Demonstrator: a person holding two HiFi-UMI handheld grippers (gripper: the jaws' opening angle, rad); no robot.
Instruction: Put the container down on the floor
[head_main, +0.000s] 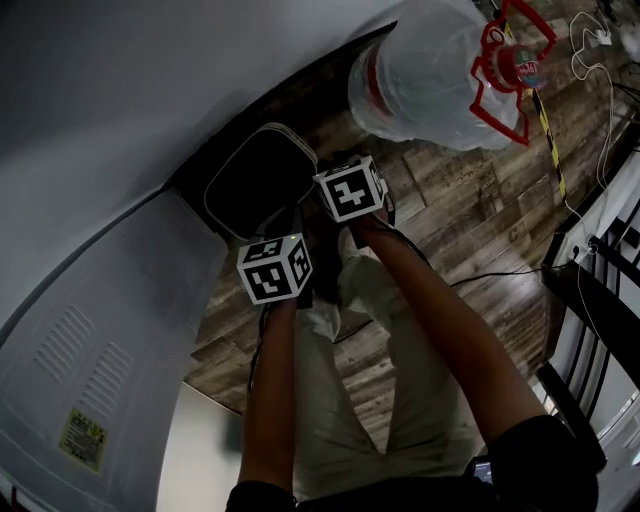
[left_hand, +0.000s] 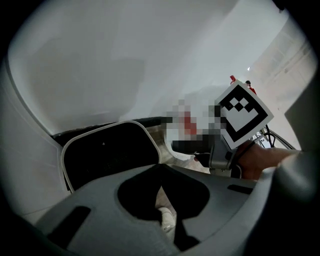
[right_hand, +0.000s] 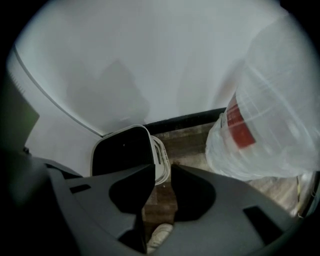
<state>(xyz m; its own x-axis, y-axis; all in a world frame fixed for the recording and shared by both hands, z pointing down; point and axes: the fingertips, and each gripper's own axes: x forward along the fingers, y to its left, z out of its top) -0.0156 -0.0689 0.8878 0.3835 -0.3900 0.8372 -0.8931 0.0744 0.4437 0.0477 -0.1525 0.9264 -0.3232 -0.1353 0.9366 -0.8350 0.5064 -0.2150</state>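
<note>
The container (head_main: 258, 178) rests on the wood floor (head_main: 450, 200) at the base of the wall (head_main: 120, 80), clear of both grippers. The left gripper (left_hand: 160, 176) has its jaws together tip to tip, holding nothing. The right gripper (right_hand: 161, 167) has its jaws slightly apart and empty.

Your container (head_main: 262, 180) is a rounded-square white bin whose top face shows black inside a pale rim. It sits on the wooden floor (head_main: 450, 200) at the floor's far edge, close to the dark baseboard (right_hand: 185, 120). Its white side wall shows slots.
</note>
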